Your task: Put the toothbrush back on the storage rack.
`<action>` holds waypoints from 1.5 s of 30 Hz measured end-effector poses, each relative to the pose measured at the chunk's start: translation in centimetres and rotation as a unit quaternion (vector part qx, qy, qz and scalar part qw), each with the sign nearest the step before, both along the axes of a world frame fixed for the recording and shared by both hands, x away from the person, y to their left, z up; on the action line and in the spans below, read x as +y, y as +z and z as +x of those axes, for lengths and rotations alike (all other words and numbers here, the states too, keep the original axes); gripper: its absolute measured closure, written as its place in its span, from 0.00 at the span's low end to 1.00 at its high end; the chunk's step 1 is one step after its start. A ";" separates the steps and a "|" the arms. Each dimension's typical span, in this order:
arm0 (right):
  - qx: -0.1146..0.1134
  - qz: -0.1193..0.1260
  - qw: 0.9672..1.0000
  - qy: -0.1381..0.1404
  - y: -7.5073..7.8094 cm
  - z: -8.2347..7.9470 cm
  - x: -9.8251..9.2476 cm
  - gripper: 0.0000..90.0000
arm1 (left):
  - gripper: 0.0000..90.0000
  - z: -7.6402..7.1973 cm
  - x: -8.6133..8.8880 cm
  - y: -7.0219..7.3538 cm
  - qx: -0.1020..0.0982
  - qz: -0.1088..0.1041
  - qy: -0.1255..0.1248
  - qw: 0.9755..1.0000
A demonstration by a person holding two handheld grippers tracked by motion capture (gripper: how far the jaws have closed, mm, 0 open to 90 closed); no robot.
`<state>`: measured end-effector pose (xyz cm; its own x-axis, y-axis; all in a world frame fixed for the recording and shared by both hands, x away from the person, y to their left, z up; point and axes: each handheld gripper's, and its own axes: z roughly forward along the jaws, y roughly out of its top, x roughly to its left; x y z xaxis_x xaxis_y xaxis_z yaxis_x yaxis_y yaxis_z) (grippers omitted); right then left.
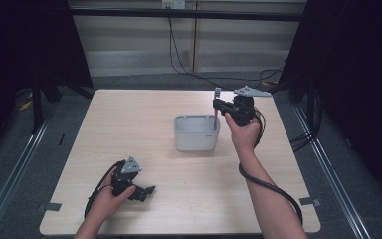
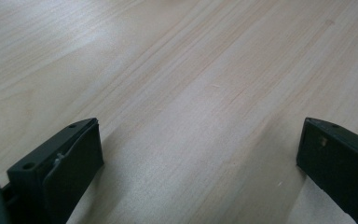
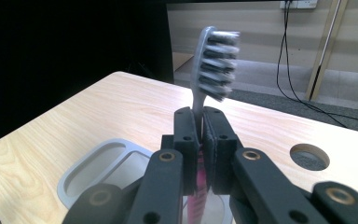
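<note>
The right gripper [image 3: 200,140] is clamped on a toothbrush [image 3: 212,60], held upright, head up, above the grey cup [image 1: 196,132], so the drop-in looks unfinished, while the left gripper [image 1: 146,191], jaws wide, rests empty on the table [image 1: 129,124]

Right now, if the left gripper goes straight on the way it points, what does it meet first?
Probably the bare table. The left gripper stands open and tilts down at the wood, with nothing between or ahead of its jaws.

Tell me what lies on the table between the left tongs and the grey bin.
Nothing: in the high view, bare wood tabletop runs from the left tongs to the grey bin. The left gripper view shows plain wood too.
</note>
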<state>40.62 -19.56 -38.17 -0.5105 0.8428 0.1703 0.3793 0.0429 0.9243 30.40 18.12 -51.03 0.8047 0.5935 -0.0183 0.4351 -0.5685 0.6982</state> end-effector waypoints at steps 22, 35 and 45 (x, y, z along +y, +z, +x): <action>0.008 -0.002 1.000 0.006 -1.5 -0.5 0.1 0.94 | 0.00 0.0 0.0 0.0 0.000 0.000 0.000 1.000; 0.011 -0.005 1.000 0.006 -1.8 -0.8 -0.1 0.94 | 0.00 0.0 0.0 0.0 0.000 0.000 0.000 1.000; 0.015 -0.013 1.000 0.007 -2.1 -1.0 -0.2 0.94 | 0.00 0.0 0.0 0.0 0.000 0.000 0.000 1.000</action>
